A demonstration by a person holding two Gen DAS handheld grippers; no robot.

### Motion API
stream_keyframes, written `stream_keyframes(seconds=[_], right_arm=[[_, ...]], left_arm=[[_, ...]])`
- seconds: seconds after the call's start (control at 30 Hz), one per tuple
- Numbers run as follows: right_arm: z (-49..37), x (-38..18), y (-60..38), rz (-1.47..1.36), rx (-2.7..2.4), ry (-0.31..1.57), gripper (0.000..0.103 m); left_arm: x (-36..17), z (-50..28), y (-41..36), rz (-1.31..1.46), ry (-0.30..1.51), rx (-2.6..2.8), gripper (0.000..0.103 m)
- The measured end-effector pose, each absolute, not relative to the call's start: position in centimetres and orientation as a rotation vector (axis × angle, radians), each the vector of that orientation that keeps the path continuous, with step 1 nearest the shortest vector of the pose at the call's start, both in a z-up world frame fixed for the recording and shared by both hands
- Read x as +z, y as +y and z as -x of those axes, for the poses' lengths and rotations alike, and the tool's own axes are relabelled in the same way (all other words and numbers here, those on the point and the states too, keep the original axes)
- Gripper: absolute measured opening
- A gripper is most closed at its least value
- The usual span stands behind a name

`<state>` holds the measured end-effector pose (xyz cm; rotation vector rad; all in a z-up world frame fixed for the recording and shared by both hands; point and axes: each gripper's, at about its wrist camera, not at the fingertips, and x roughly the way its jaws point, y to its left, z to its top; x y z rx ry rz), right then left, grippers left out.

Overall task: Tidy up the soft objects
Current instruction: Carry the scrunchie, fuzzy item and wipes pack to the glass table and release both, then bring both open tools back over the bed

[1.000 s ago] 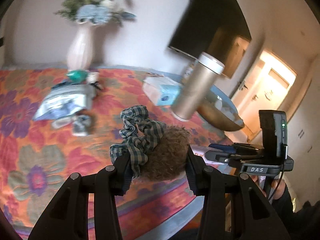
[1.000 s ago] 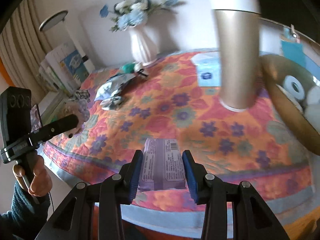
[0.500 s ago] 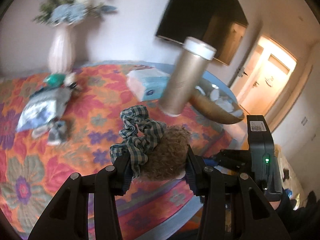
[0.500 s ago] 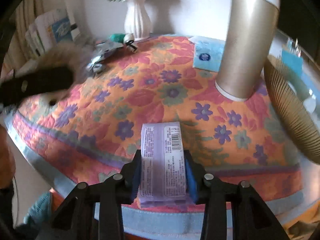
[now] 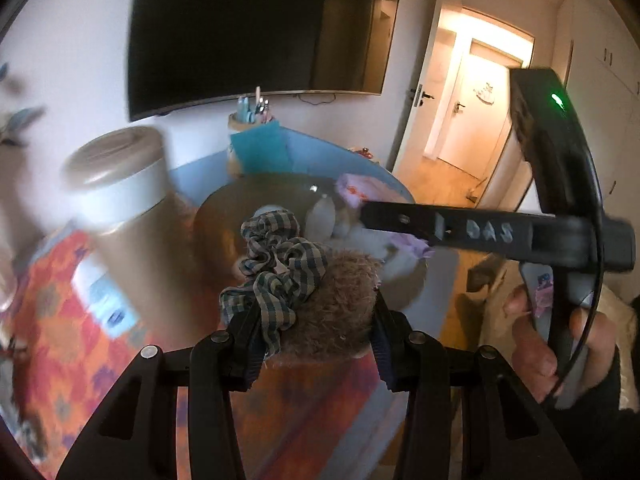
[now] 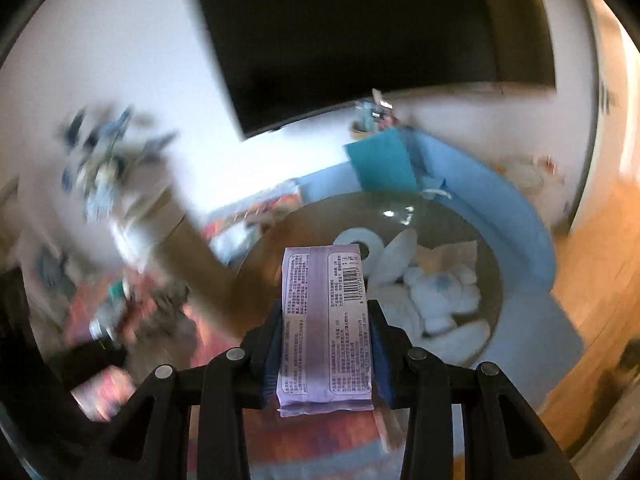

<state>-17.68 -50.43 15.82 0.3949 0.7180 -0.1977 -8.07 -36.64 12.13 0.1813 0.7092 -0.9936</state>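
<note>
Through my left wrist camera, my left gripper (image 5: 314, 330) has its jaws clamped on a brown furry toy (image 5: 334, 300) with a checked scrunchie (image 5: 276, 268) bunched over its left side, both held above the near edge of the surface with its orange floral cloth (image 5: 60, 320). Just beyond them sits the wide golden bowl (image 5: 224, 240), with pale soft things heaped inside. A gold tumbler (image 5: 120, 196) with a white lid stands left of the bowl, blurred. My right gripper (image 5: 400, 220) crosses the view from the right and reaches over the bowl, a purple packet (image 5: 408, 244) showing at its tip. Through my right wrist camera, the right gripper (image 6: 326, 344) has its jaws closed on the sides of that purple packet (image 6: 326, 320), label and barcode facing up, its far end over the bowl's near rim. In the golden bowl (image 6: 492, 280) lie a roll of white tape (image 6: 356, 240) and white and pale-blue soft items (image 6: 436, 296). The left half of this view is smeared with blur.
</note>
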Motion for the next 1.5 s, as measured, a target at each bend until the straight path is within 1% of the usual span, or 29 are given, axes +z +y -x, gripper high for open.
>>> stream_keyframes(seconds=[0.07,0.17,0.23,0.3,0.33,0.37,0.4,0.43,0.47,0.5,0.7,0.8,0.87,1.03,1.07,1.1,1.17,1.27,1.33,1.5], right_arm=[[16.0,15.4,-52.4,-0.470,-0.185,0.725,0.038],[12.7,14.7,-54.0,-0.472,-0.204,0.758,0.038],[11.0,14.6,-54.4,-0.473,-0.192,0.758,0.038],[9.3,14.7,-54.9,-0.498,-0.170,0.752,0.045],[8.8,14.6,-55.3,-0.511,-0.173,0.749,0.049],[8.7,14.7,-55.7,-0.516,-0.178,0.745,0.056],[8.9,14.7,-56.0,-0.522,-0.191,0.733,0.060],[9.1,14.8,-56.2,-0.525,-0.199,0.725,0.060],[9.7,14.8,-56.4,-0.534,-0.203,0.719,0.060],[10.2,14.8,-56.5,-0.540,-0.201,0.716,0.060],[14.9,15.6,-54.9,-0.545,-0.190,0.679,0.060],[17.3,16.1,-52.9,-0.540,-0.154,0.629,0.062],[18.4,16.2,-51.2,-0.521,-0.134,0.602,0.066],[19.7,16.6,-43.4,-0.434,0.043,0.559,0.066],[19.6,16.6,-42.2,-0.416,0.061,0.557,0.070],[19.5,16.9,-39.8,-0.377,0.099,0.559,0.081],[18.9,17.0,-35.8,-0.323,0.157,0.562,0.091],[17.5,16.3,-30.3,-0.245,0.249,0.594,0.091],[15.5,14.8,-26.2,-0.168,0.273,0.645,0.091],[9.7,9.6,-18.4,0.021,0.270,0.779,0.091]], left_arm=[[11.6,6.7,-37.8,-0.150,0.728,-0.992,0.042],[10.7,4.4,-39.0,-0.111,0.753,-0.965,0.042],[10.5,3.6,-39.6,-0.118,0.752,-0.952,0.044],[10.1,3.2,-40.3,-0.137,0.755,-0.927,0.051],[9.9,3.2,-40.5,-0.144,0.757,-0.918,0.053],[9.5,3.3,-40.8,-0.149,0.763,-0.915,0.059],[9.3,3.5,-40.7,-0.148,0.767,-0.925,0.070],[9.1,3.8,-40.7,-0.146,0.766,-0.938,0.076],[9.0,4.3,-40.3,-0.148,0.758,-0.945,0.084],[9.0,4.8,-40.0,-0.151,0.748,-0.952,0.085],[10.5,8.5,-36.8,-0.211,0.688,-0.989,0.086],[11.2,10.0,-33.0,-0.221,0.640,-0.933,0.090],[11.4,10.2,-30.2,-0.198,0.640,-0.886,0.090],[11.1,10.0,-20.8,-0.115,0.636,-0.727,0.091],[11.0,9.9,-19.5,-0.111,0.640,-0.694,0.092],[10.7,9.6,-17.6,-0.108,0.645,-0.642,0.093],[10.1,8.9,-14.3,-0.109,0.643,-0.534,0.094],[8.6,7.6,-9.7,-0.137,0.644,-0.361,0.094],[7.5,6.8,-7.3,-0.168,0.650,-0.275,0.094],[3.9,3.7,-1.9,-0.160,0.710,-0.153,0.094]])
